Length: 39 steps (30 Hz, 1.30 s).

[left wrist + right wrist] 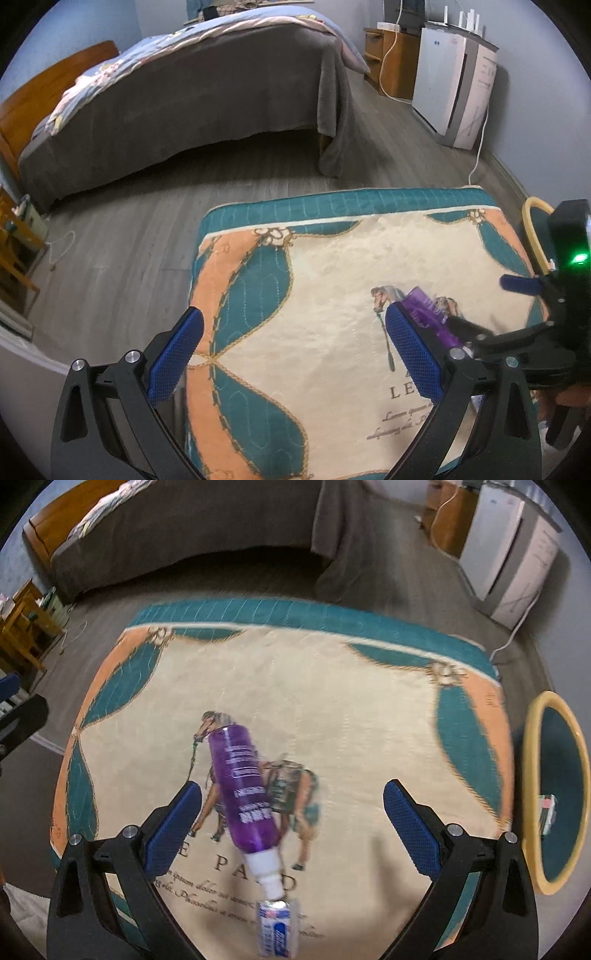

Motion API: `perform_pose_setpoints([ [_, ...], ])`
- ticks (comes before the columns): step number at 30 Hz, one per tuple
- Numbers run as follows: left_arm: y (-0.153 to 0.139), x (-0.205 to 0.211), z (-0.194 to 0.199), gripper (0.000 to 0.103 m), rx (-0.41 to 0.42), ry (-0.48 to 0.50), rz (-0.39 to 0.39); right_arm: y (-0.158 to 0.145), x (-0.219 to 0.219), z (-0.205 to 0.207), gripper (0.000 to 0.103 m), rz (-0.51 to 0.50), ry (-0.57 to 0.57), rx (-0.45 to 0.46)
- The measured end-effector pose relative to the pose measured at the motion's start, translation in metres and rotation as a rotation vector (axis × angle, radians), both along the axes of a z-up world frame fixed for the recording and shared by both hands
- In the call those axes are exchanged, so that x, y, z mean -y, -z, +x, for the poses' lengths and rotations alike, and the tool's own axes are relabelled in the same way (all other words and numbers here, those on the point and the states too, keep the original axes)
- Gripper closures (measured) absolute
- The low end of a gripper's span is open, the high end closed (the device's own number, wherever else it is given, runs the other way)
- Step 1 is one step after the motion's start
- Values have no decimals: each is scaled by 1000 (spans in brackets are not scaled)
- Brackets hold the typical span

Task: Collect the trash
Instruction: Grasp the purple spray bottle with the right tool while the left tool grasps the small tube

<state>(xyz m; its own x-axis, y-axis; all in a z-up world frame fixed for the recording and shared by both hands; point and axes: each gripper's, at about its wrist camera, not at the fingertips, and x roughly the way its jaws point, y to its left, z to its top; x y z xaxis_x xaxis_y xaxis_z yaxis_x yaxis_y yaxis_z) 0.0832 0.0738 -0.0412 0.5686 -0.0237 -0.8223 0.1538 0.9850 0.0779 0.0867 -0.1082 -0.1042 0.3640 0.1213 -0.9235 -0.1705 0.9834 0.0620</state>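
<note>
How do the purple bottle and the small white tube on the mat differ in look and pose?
The purple bottle is long, see-through violet with a white cap; the tube is short, opaque white with blue print. The bottle lies between the open right gripper's fingers, pointing away; the tube lies nearer the camera, at the bottle's cap end. Both lie flat on the mat, ungrasped.

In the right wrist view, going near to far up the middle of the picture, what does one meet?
Small blue-and-white packet → purple bottle, white cap end nearest → far teal border of the quilted mat → grey floor → bed with grey cover.
</note>
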Motion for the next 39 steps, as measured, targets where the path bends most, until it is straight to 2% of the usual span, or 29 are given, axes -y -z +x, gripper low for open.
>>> perform_pose_setpoints([
  [1, 1, -1, 1, 5, -3, 0, 1, 4, -3, 2, 16, -4, -7, -13],
  [4, 3, -6, 3, 5, -11, 2, 4, 17, -11, 8, 25, -9, -28, -53],
  [11, 9, -12, 7, 5, -34, -4, -5, 29, -23, 15, 39, -5, -59, -73],
  [12, 9, -12, 7, 5, -36, -4, -7, 31, -24, 15, 47, -1, -67, -76],
  [13, 10, -11, 6, 6, -39, -4, -7, 32, -26, 15, 65, 11, -79, -84],
  [14, 10, -11, 6, 6, -40, -3, -5, 33, -27, 16, 70, 17, -87, -94],
  [17, 9, -7, 6, 6, -40, 2, -1, 28, -23, 16, 71, -15, -79, -83],
  [22, 10, 8, 1, 6, -43, 35, 1, 4, 11, 17, 71, 10, 13, -66],
  [26, 20, 26, -7, 6, -87, 59, -50, -17, 36, 11, 71, -42, 35, -70],
  [29, 32, 51, -21, 6, -118, 109, -68, -29, 57, 2, 71, -88, 45, -83],
  [32, 46, 83, -40, 6, -143, 187, -78, -29, 80, -9, 71, -135, 54, -111],
  [35, 61, 107, -54, 7, -185, 236, -92, -25, 101, -15, 71, -82, 113, -131],
  [38, 77, 131, -67, 9, -252, 285, -134, -21, 108, -18, 71, -48, 122, -129],
  [39, 80, 136, -69, 13, -262, 296, -138, -19, 109, -18, 71, -39, 120, -130],
])
